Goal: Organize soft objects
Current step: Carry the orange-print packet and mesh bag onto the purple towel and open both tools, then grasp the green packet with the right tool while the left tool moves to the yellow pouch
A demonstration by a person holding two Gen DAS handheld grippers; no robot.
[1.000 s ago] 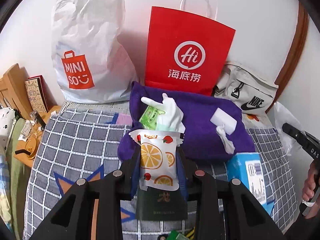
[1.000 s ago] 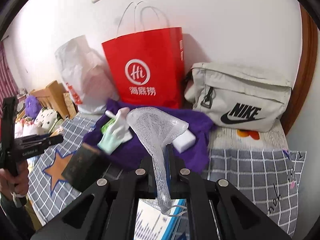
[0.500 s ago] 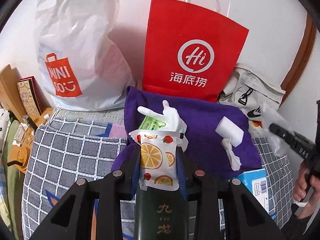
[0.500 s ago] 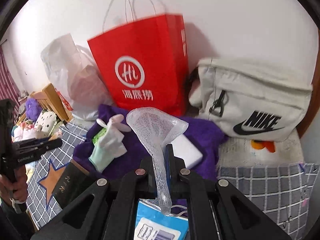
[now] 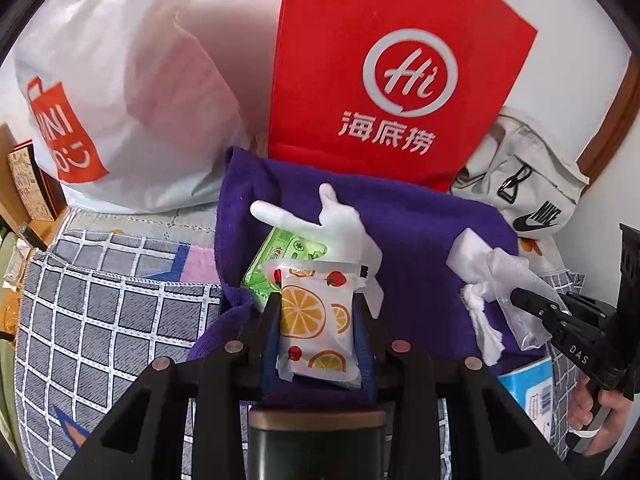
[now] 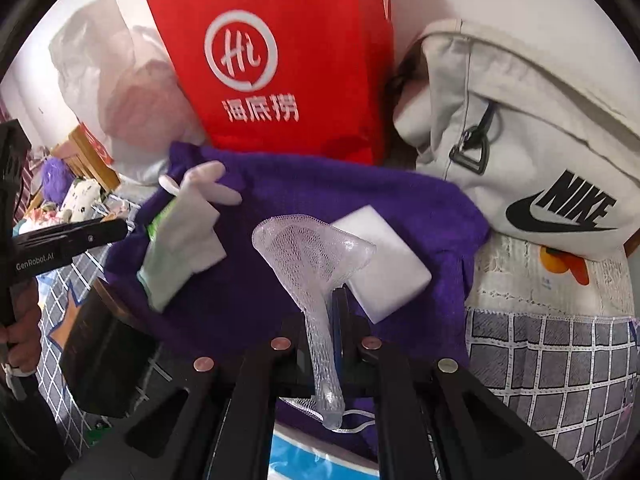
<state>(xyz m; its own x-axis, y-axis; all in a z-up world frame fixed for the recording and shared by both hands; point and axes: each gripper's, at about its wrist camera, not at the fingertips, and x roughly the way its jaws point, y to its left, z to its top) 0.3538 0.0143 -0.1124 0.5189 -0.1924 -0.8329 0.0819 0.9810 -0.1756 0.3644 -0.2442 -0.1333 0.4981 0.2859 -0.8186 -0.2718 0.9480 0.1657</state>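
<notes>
Both views are evenly and brightly lit by soft diffuse light, with only faint shadows on the white wall [image 5: 248,8] behind the red paper bag [image 5: 392,80]. Strong fisheye distortion bends the edges, and black vignetting fills the corners. Slight softness appears towards the periphery; the centre stays sharp.

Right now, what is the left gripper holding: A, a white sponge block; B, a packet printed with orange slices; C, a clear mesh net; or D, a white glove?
B: the left gripper is closed on the orange-slice packet; the glove lies on the purple towel beyond.
</notes>
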